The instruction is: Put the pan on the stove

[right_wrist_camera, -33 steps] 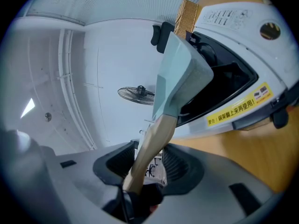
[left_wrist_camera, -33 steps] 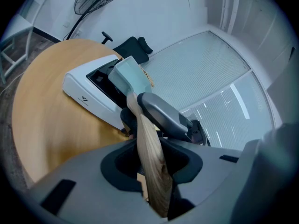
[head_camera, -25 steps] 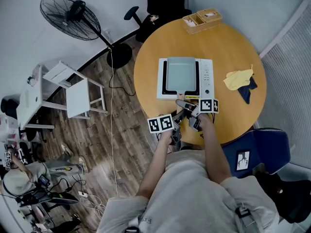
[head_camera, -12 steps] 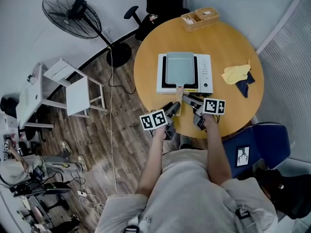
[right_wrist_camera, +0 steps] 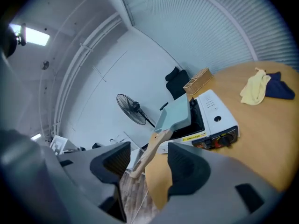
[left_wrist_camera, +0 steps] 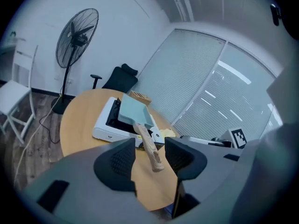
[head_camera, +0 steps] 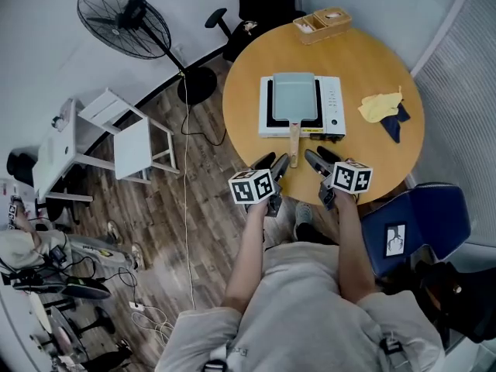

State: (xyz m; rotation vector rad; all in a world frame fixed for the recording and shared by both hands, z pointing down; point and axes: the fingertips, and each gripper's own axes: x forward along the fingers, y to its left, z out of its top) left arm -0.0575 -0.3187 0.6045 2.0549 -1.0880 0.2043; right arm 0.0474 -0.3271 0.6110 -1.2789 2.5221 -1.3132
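The pale blue-green rectangular pan (head_camera: 294,97) sits on the white portable stove (head_camera: 332,107) on the round wooden table (head_camera: 364,64). Its wooden handle (head_camera: 294,139) points toward me. My left gripper (head_camera: 273,163) hangs near the table's front edge, left of the handle's end and apart from it. Its jaws have just been opening and hold nothing. My right gripper (head_camera: 320,158) is open to the right of the handle, also clear of it. In the left gripper view the left gripper (left_wrist_camera: 148,160) frames the handle (left_wrist_camera: 150,148), which lies ahead. The right gripper (right_wrist_camera: 148,164) shows the pan (right_wrist_camera: 175,113) ahead.
A yellow cloth (head_camera: 380,105) and a dark blue cloth (head_camera: 394,126) lie right of the stove. A wooden box (head_camera: 322,23) stands at the table's far edge. A floor fan (head_camera: 124,22), white stools (head_camera: 132,142) and a blue chair (head_camera: 411,227) surround the table.
Both grippers have drawn back from the pan's handle toward me and apart from each other. The pan stays on the stove.
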